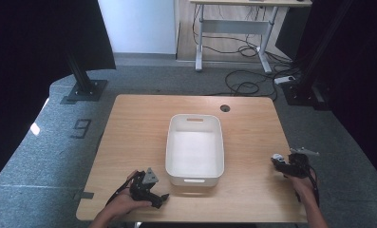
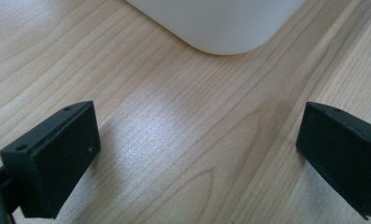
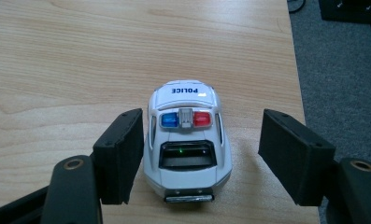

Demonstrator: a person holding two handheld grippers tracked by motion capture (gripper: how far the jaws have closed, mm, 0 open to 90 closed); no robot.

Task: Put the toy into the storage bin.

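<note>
Sitting bare inside: white bin (image 1: 194, 175)

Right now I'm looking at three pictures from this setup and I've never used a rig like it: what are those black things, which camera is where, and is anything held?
No robot arm here: a person holds a hand-held tool in each hand. The high view looks down on a wooden table. The left tool sits near the front edge, beside an empty white bin in the middle. The right tool is at the table's right edge.

The other two pictures come from cameras riding on the tools, looking along their black jaws. The left tool stands open over bare wood, with a corner of the bin ahead.

The right tool has a white toy police car between its jaws. One jaw is close beside the car, the other stands clearly apart, so the car is not gripped yet; it rests on the table.
</note>
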